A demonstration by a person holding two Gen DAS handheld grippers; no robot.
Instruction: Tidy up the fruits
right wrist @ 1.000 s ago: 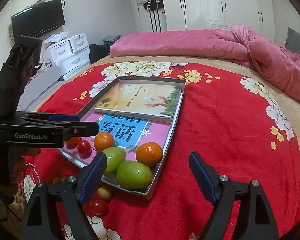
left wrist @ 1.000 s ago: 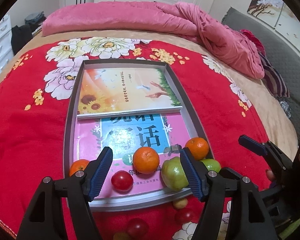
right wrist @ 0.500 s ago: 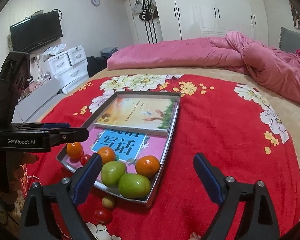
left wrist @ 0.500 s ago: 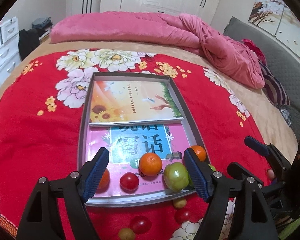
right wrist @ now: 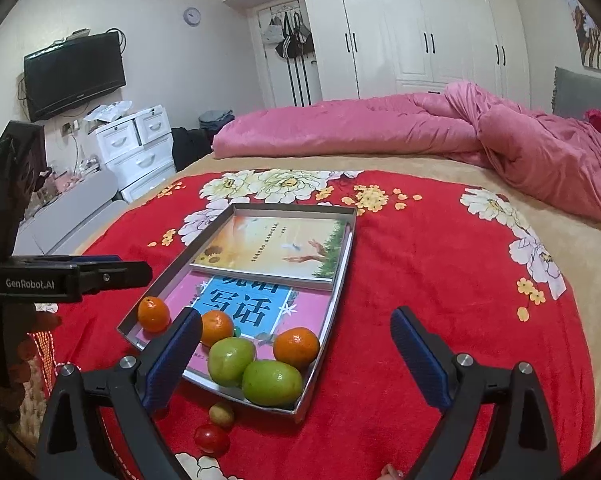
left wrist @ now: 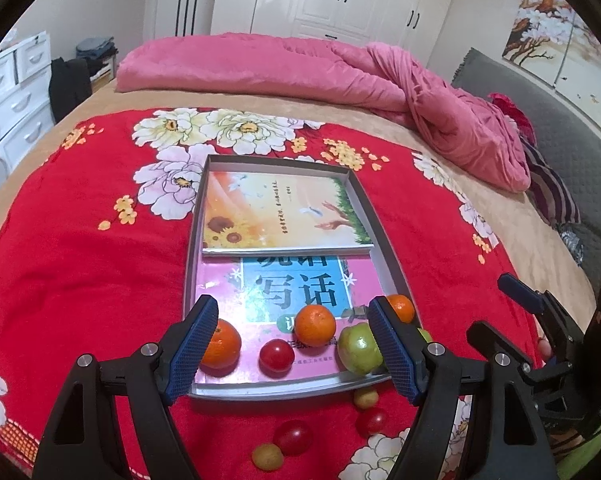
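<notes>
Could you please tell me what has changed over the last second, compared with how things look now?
Both grippers have pulled back and up from the tray, which now sits smaller and farther off in both wrist views. The left gripper and right gripper remain open and empty; nothing was taken hold of or let go. The oranges, green fruits and tomato in the tray, and the small fruits on the blanket, lie as before.

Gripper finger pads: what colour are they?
Blue, textured pads on black arms; clearest in the left wrist view.
</notes>
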